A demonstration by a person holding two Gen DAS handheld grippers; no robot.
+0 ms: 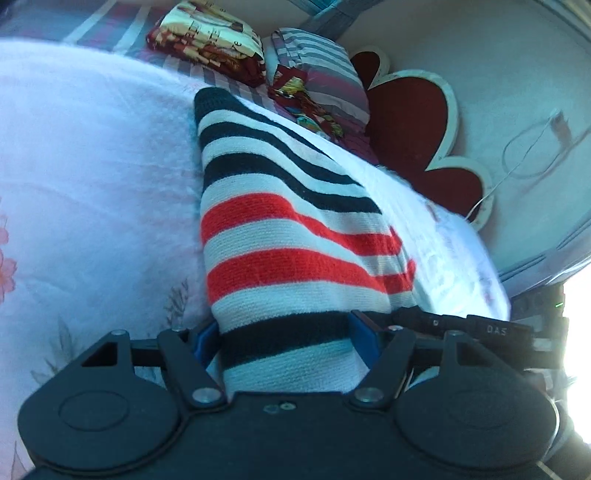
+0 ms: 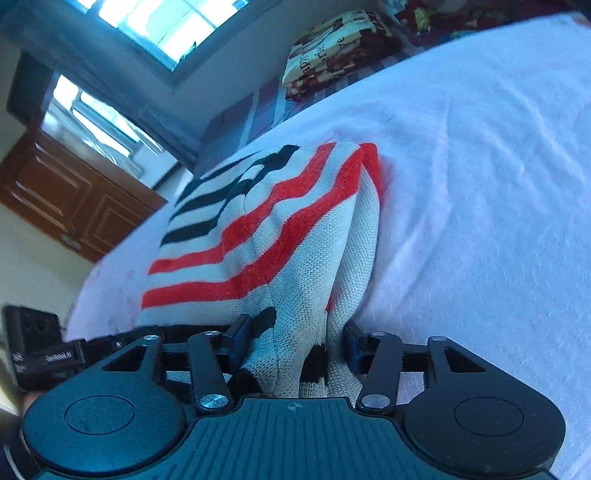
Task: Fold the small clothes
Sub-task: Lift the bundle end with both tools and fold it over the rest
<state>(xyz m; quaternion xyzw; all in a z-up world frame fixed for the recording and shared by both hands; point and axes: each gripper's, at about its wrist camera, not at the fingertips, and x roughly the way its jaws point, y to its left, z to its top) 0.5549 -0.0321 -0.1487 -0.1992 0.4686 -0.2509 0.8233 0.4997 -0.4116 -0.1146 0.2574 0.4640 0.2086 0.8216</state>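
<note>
A small knitted sweater [image 1: 280, 229] with white, red and dark navy stripes lies on a pale pink fleece blanket [image 1: 92, 166]. My left gripper [image 1: 286, 343] is shut on its near edge, the knit bunched between the blue pads. In the right wrist view the same sweater [image 2: 258, 236] is folded over itself, and my right gripper [image 2: 291, 347] is shut on a thick bunch of its near edge. The other gripper shows at the left edge [image 2: 40, 354] of that view. The blanket [image 2: 480, 184] spreads out to the right of the garment.
Folded printed cloths [image 1: 210, 40] and a striped pillow [image 1: 321, 70] lie at the far end of the bed. A red flower-shaped headboard [image 1: 417, 122] stands against the wall. In the right wrist view a brown wooden door [image 2: 62, 192] and windows [image 2: 155, 22] are beyond the bed.
</note>
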